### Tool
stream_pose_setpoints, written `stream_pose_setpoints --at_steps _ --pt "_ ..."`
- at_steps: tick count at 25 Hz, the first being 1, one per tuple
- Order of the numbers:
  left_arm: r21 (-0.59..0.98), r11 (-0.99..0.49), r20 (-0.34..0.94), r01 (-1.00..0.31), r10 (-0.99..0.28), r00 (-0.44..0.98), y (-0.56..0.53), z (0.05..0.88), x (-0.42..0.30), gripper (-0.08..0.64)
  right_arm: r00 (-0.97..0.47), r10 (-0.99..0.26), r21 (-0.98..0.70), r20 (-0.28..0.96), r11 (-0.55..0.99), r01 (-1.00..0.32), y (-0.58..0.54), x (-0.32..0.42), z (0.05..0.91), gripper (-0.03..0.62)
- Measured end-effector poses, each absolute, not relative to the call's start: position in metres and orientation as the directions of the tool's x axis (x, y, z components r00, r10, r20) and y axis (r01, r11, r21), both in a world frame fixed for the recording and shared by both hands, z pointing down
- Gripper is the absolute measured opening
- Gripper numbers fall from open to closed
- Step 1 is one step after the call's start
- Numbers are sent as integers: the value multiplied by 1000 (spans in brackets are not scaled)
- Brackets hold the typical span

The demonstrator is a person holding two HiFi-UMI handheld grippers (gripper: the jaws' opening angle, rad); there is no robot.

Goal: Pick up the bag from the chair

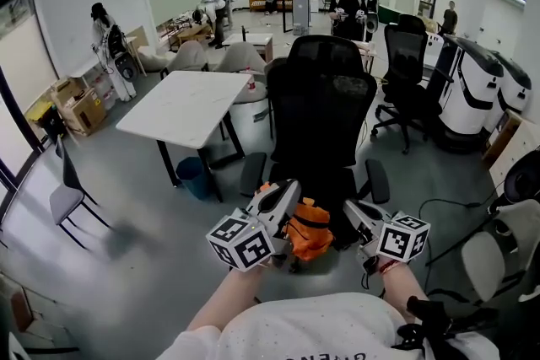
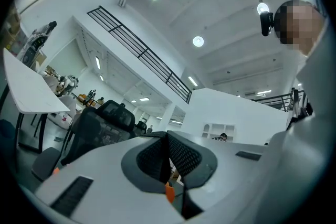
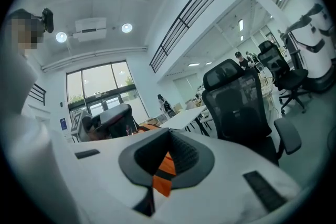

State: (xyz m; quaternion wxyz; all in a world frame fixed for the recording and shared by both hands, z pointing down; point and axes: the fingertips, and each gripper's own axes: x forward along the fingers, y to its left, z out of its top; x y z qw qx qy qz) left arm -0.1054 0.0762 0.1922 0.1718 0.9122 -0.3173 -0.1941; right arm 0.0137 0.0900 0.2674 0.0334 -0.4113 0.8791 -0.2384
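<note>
Orange bag (image 1: 308, 230) lower centre, in front of black chair (image 1: 321, 110). Left gripper (image 1: 289, 188) fingers closed, pinching orange edge of bag; right gripper (image 1: 353, 211) fingers closed on orange strap (image 3: 167, 168).

grippers: two, left gripper (image 1: 289, 188) and right gripper (image 1: 349, 210)
bag (image 1: 308, 230): just one, orange
black chairs: two, near (image 1: 325, 105), far (image 1: 407, 55)
counter (image 1: 186, 105): one big white one
bin (image 1: 192, 175): one, blue
people (image 1: 348, 4): at least six, back there
</note>
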Motion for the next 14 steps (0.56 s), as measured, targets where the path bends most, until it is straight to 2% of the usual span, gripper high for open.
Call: stream_pose_setpoints --at_steps 14 --pt "441 -727 -201 -526 -651 732 49 212 -110 8 -614 -779 -493 128 488 -721 53 30 280 2"
